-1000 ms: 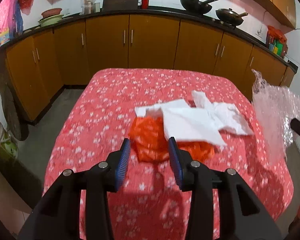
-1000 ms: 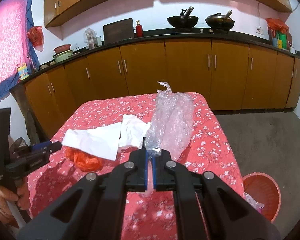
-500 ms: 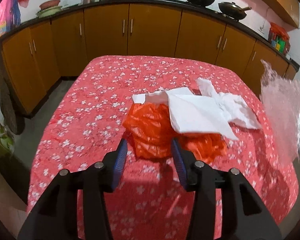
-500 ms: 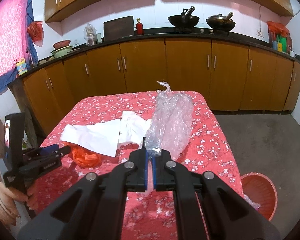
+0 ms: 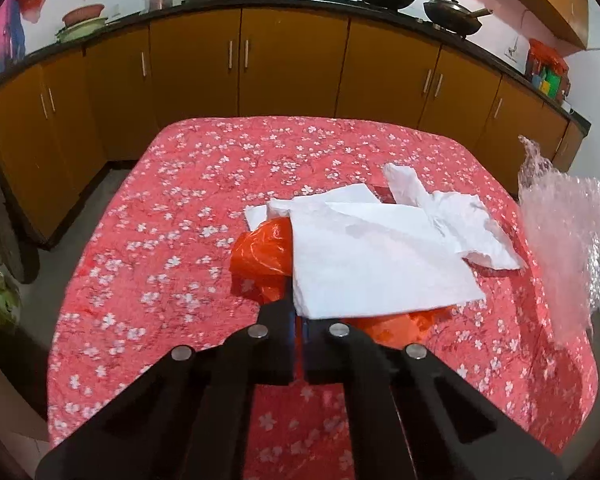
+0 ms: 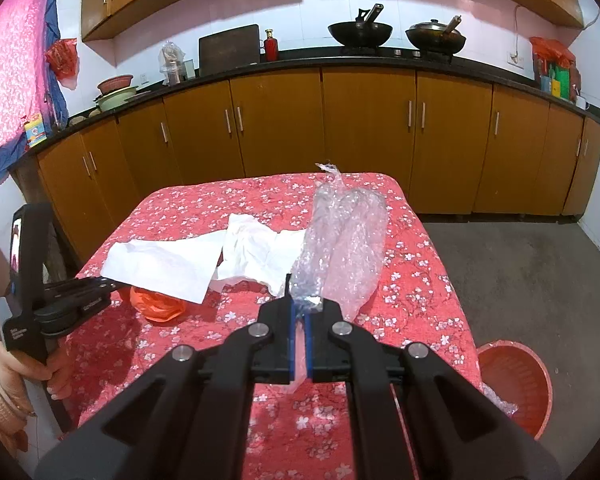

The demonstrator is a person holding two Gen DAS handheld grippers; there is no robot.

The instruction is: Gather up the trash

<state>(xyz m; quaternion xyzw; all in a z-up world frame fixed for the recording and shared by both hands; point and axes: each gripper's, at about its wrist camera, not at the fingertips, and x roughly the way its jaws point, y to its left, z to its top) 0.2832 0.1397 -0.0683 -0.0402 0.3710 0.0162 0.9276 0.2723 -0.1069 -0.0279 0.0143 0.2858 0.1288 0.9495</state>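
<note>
Now the left gripper (image 5: 298, 320) has its fingers pressed together at the near edge of the orange bag (image 5: 260, 258), apparently pinching it where it pokes out from under the white paper (image 5: 372, 264). The right gripper (image 6: 299, 312) pinches bubble wrap (image 6: 342, 240), held upright above the floral tabletop (image 5: 188, 184). A red bin (image 6: 516, 384) stands on the floor at the tabletop's right, nearer the right hand. Cabinets line the kitchen behind.

Orange plastic bag (image 5: 260, 256) crumpled under white paper (image 5: 376, 256) — clear bubble wrap (image 6: 340, 248) held upright; red bin (image 6: 516, 380) on floor.
</note>
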